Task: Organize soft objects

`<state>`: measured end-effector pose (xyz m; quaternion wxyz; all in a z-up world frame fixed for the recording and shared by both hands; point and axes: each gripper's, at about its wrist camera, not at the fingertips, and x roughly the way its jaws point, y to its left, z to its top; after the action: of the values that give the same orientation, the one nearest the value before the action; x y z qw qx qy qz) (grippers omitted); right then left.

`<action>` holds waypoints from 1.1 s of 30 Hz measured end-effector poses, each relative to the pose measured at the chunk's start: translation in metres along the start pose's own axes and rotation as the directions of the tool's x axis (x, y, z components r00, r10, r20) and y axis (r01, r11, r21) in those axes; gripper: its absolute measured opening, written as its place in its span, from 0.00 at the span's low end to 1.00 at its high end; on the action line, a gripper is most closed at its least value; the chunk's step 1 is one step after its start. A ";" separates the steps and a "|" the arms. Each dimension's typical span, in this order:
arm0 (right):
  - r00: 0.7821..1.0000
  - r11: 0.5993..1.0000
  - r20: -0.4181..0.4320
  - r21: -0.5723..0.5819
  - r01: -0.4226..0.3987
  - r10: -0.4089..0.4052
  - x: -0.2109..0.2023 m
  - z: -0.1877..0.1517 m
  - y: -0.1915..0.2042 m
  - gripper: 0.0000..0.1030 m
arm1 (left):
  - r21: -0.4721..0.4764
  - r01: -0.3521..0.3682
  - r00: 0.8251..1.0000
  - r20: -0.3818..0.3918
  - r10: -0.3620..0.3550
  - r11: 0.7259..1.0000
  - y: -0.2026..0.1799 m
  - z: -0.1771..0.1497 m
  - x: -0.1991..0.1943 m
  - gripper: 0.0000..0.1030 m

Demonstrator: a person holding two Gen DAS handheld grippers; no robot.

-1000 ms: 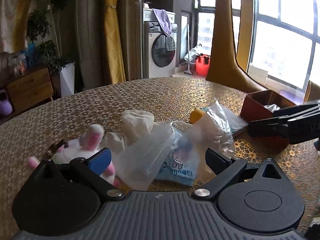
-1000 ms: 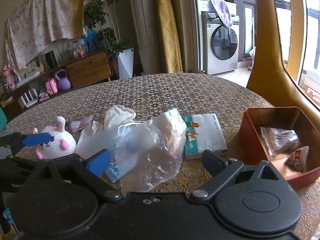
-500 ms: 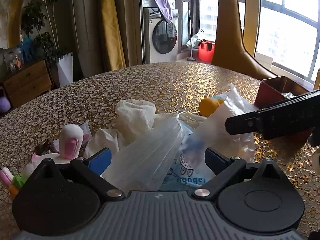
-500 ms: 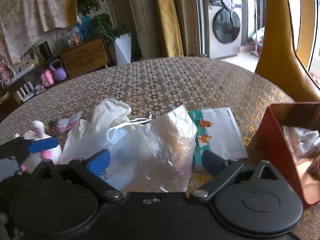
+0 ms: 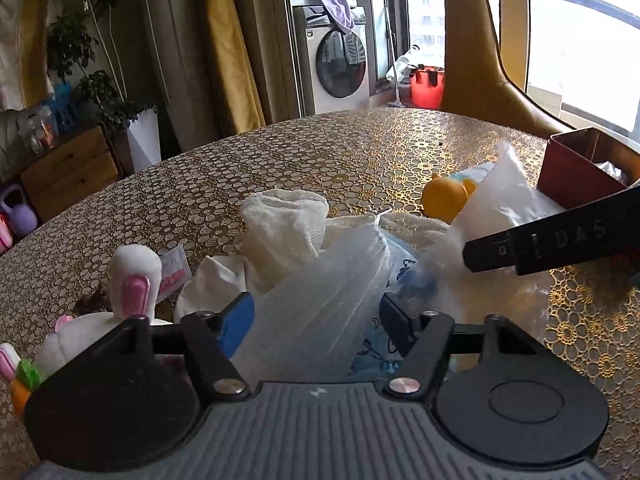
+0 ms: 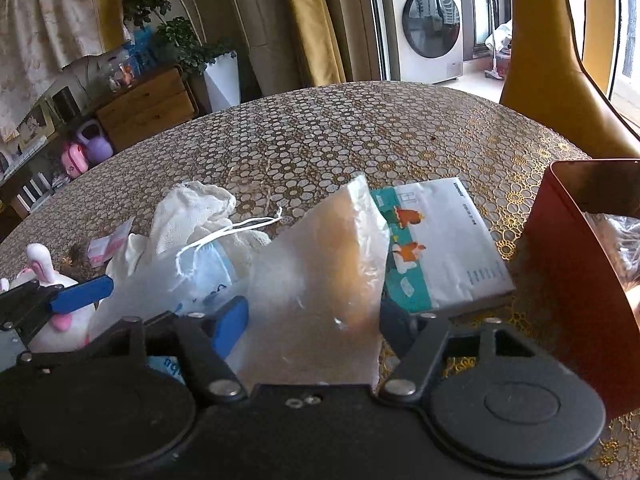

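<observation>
A pile of soft things lies on the gold-patterned table (image 5: 360,152). My left gripper (image 5: 316,320) is low over a ribbed translucent bag (image 5: 320,300) with a blue-printed pack inside. Its jaws are closing with the bag between the pads, and no squeeze shows. My right gripper (image 6: 312,326) is closing the same way around a clear plastic bag (image 6: 320,272) with something yellowish in it. One right finger (image 5: 552,244) crosses the left wrist view. White gauze cloth (image 5: 284,220) lies just behind. A white bunny plush (image 5: 132,280) sits at the left.
A red-brown box (image 6: 568,260) with wrapped items stands at the right. A white and teal packet (image 6: 436,240) lies beside it, and a yellow rubber duck (image 5: 444,200) behind the bags. A small pink sachet (image 5: 172,272) is near the bunny. A yellow chair (image 5: 480,60) stands beyond the table.
Both grippers have come down and forward onto the pile. Both pairs of jaws have narrowed from wide open, each now flanking a bag. The right finger has slid further into the left view.
</observation>
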<state>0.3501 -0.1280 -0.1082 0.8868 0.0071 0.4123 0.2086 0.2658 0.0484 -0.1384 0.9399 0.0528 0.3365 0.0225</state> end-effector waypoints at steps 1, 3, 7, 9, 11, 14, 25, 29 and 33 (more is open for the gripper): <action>1.000 1.000 -0.001 0.000 -0.002 0.002 0.000 0.000 0.000 0.57 | 0.003 -0.002 1.000 0.000 0.002 1.000 0.000 0.000 0.001 0.61; 1.000 1.000 0.000 0.003 -0.005 0.005 -0.001 0.000 0.000 0.52 | 0.001 0.003 1.000 -0.005 -0.003 1.000 0.000 0.001 0.002 0.54; 1.000 1.000 0.009 0.006 -0.004 0.004 -0.006 -0.001 0.000 0.41 | -0.003 0.011 1.000 -0.008 -0.011 1.000 0.001 0.001 0.002 0.40; 1.000 1.000 0.016 0.011 -0.006 0.006 -0.009 -0.002 0.000 0.37 | -0.025 0.027 0.999 -0.020 -0.027 0.999 0.005 0.002 0.002 0.32; 1.000 1.000 0.025 0.013 -0.007 0.006 -0.014 -0.003 0.001 0.33 | -0.040 0.027 0.999 -0.022 -0.028 0.999 0.007 0.002 0.001 0.28; 0.999 1.000 0.042 0.006 -0.011 0.010 -0.022 -0.004 0.002 0.25 | -0.041 0.021 0.999 -0.026 -0.022 0.999 0.006 0.004 -0.001 0.22; 0.994 1.000 0.103 0.000 -0.028 0.028 -0.061 -0.012 0.000 0.06 | -0.125 0.028 0.999 -0.025 -0.032 0.992 0.018 0.015 -0.019 0.12; 0.991 0.999 0.129 0.006 -0.044 0.043 -0.079 -0.014 -0.003 0.06 | -0.148 0.055 0.998 -0.012 -0.058 0.987 0.019 0.021 -0.033 0.12; 0.987 0.998 0.151 -0.001 -0.056 0.056 -0.097 -0.017 -0.002 0.06 | -0.159 0.086 0.996 -0.003 -0.088 0.984 0.017 0.024 -0.050 0.11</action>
<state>0.2832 -0.1691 -0.0492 0.9093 0.0358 0.3438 0.2316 0.2417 0.0594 -0.0866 0.9396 -0.0369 0.3402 0.0084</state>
